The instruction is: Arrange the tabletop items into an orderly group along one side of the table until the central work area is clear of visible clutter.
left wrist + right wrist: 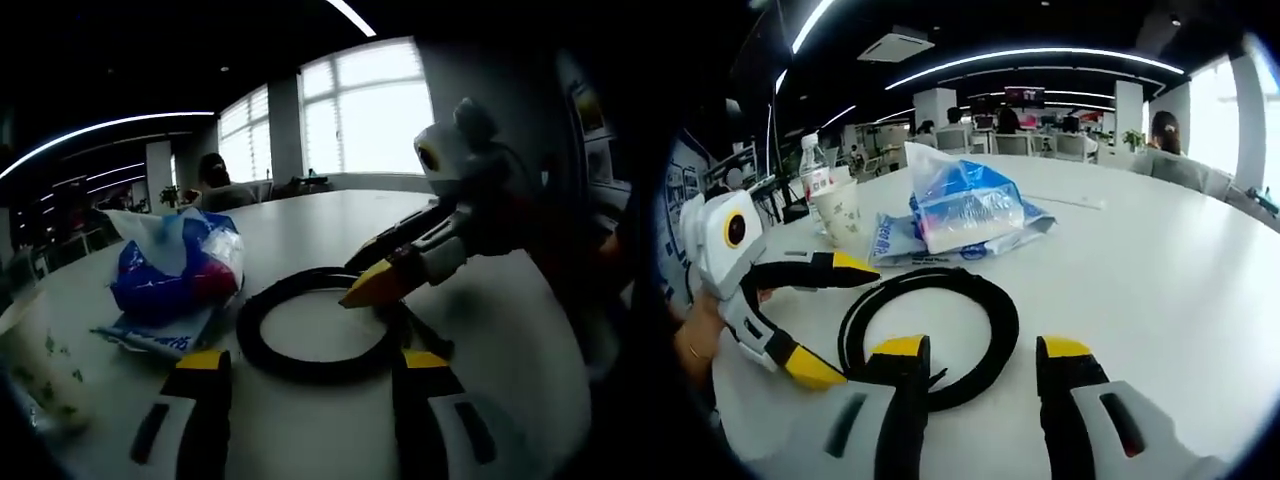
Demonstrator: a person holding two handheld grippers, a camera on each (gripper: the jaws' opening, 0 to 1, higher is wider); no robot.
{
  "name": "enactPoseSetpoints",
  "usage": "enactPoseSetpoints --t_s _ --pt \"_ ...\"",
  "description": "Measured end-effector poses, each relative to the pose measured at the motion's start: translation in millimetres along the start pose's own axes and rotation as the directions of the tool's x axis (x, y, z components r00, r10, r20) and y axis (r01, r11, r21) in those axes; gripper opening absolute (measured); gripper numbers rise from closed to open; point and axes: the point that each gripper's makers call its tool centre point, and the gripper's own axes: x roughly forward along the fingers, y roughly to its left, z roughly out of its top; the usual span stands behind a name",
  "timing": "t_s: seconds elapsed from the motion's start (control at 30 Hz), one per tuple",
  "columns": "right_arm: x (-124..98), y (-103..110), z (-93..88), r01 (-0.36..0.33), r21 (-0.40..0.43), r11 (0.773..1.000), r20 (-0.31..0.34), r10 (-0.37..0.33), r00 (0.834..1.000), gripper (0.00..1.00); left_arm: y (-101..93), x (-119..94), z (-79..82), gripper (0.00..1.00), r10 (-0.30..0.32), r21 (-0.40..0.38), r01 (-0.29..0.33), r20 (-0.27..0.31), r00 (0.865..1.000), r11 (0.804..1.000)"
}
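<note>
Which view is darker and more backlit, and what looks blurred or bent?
Left gripper view: darker, backlit by bright windows; the paper cup at its lower left edge is blurred. Right gripper view: evenly lit by ceiling light strips, which the fisheye bends into arcs.

Left tool (308, 375): jaws parted, rising from the lower edge of its own view; at left in the right gripper view, held by a hand (700, 335). Right tool (975, 362): jaws parted, lower centre.
</note>
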Motion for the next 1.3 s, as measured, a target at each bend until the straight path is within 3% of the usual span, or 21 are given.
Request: enactPoseSetpoints --t_s 0.7,1.03,1.3 --pt "10 2 -6.2 0.004 -0.016 1.000 -0.014 -0.004 1.000 0.31 -6.0 5 0.9 0.59 -0.033 -0.009 0.033 -0.002 0.999 0.999" --pt "8 -5 -4.4 0.019 0.091 0.996 0.001 -0.019 1.000 0.20 -7.8 5 2.4 0.55 -0.038 0.007 0.038 0.003 0.999 0.999" --pt "6 -7 -1.3 0.027 0.117 0.993 0.013 -0.029 0.999 0.15 -7.1 5 2.8 0.55 -0.038 0.007 0.038 0.002 0.999 0.999"
